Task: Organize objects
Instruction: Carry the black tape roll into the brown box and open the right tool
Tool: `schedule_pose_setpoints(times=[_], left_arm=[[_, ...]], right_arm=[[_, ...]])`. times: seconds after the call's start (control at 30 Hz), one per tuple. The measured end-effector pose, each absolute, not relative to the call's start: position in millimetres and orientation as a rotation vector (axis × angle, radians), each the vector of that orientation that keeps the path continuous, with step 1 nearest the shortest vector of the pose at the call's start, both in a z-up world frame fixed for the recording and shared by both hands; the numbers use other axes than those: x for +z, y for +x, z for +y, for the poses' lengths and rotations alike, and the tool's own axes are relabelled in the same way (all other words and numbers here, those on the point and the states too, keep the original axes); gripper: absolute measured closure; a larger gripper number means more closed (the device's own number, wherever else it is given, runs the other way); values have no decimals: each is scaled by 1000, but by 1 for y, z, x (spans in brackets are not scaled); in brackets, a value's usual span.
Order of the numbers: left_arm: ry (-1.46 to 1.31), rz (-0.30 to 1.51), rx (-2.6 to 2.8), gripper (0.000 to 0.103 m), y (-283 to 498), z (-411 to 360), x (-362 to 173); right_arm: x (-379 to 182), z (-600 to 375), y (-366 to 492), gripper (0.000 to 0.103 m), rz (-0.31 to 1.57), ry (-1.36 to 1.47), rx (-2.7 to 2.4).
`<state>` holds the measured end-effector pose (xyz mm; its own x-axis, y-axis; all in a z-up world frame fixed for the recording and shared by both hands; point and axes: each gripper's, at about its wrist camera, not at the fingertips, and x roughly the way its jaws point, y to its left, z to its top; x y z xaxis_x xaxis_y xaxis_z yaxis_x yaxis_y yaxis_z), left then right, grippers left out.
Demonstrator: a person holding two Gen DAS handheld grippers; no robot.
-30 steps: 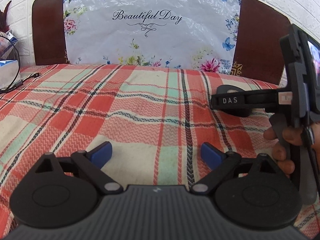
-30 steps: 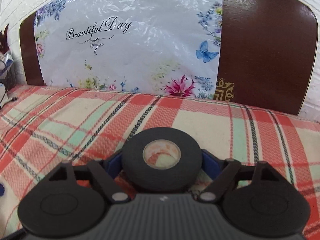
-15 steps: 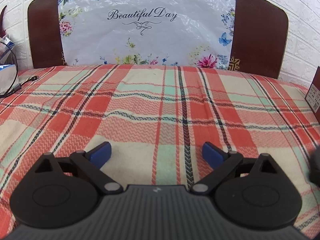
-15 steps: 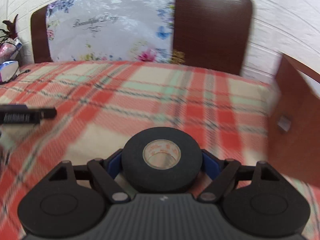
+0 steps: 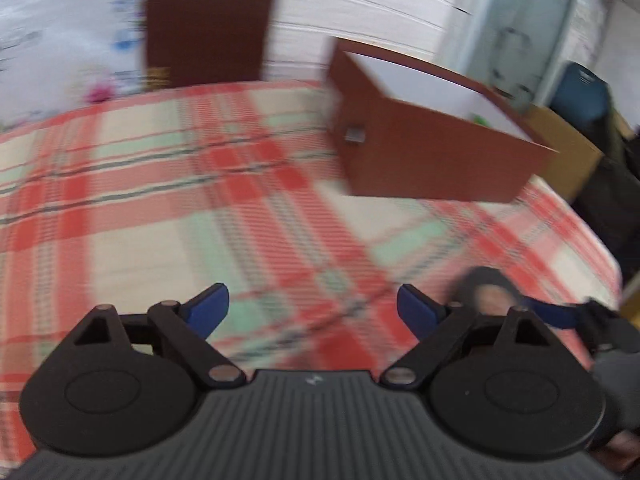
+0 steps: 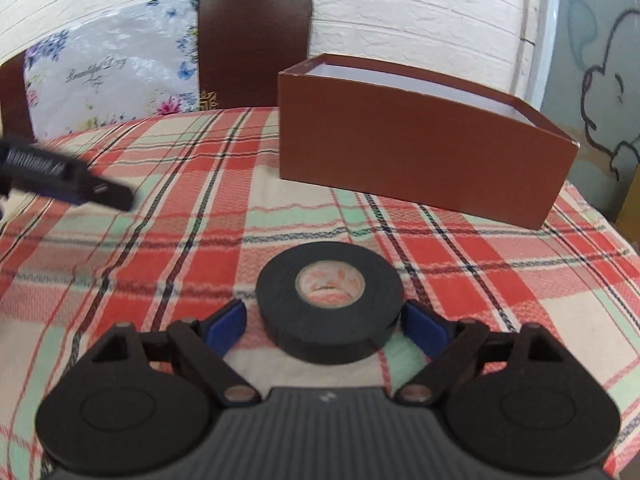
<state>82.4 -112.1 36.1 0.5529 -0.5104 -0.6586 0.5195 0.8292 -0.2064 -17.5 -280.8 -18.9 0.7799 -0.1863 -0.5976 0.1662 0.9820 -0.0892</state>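
A black tape roll (image 6: 329, 300) lies flat on the plaid bedspread (image 6: 200, 240), between the fingers of my right gripper (image 6: 322, 310). Its jaws are opening: the left pad stands clear of the roll and the right pad is close beside it. Beyond the roll sits an open brown box (image 6: 420, 152) with a white inside. In the blurred left wrist view, my left gripper (image 5: 312, 300) is open with only cloth between its fingers, and its jaws are closing a little. The tape roll (image 5: 486, 292) shows to its right and the box (image 5: 432, 160) ahead. The left gripper's black body (image 6: 60, 176) reaches in from the left.
A dark wooden headboard (image 6: 252, 44) with a flowered plastic sheet (image 6: 108, 76) stands at the back against a white brick wall. The bed's right edge (image 5: 600, 248) falls away beside the box, with a cardboard carton (image 5: 568, 156) and dark things beyond it.
The right gripper carried the tape roll toward the brown box and loosened its grip; the roll now rests on the bedspread. The left gripper swung right, from facing the headboard to facing the box.
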Motion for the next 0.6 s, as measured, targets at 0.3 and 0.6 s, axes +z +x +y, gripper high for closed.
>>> schedule_pose_setpoints(times=[0.3,0.6], left_arm=[[35,951,-691,29,82,-192,24],[124,923,-710,65,75,-213,19]], right_arm=[[-25,-296,-27,14,606,3,-142],[-25,-294,-18,23,599,-8,-125]])
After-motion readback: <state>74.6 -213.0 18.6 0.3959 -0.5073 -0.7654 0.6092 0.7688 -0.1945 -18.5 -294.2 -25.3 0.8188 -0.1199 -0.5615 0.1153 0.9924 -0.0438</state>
